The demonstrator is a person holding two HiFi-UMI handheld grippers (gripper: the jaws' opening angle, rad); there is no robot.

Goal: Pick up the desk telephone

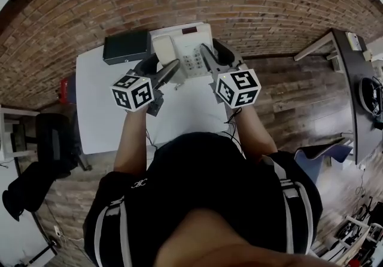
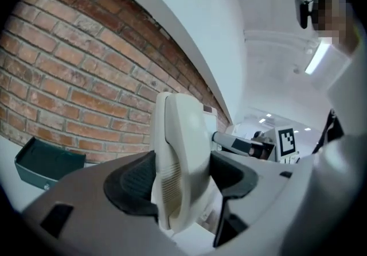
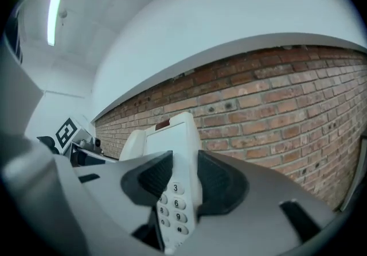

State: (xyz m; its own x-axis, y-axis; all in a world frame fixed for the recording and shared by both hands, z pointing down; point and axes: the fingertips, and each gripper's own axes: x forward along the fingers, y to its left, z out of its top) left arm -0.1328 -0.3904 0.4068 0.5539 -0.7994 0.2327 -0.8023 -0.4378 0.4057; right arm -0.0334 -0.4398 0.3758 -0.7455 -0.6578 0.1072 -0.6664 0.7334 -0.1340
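The cream desk telephone (image 1: 187,49) hangs in the air above the white table (image 1: 102,110), held between both grippers in front of the brick wall. My left gripper (image 1: 172,68) is shut on its left side, where the handset lies; in the left gripper view the black pads (image 2: 135,183) press on the handset end of the telephone (image 2: 178,157). My right gripper (image 1: 208,56) is shut on the right edge, beside the keypad. In the right gripper view the telephone (image 3: 172,140) stands between the pads (image 3: 215,183), number keys showing. The underside is hidden.
A dark box (image 1: 125,46) sits at the table's far left corner, also seen low in the left gripper view as the dark box (image 2: 46,163). A red object (image 1: 64,89) and a black chair (image 1: 51,137) stand left of the table. Another desk (image 1: 353,80) is at the right.
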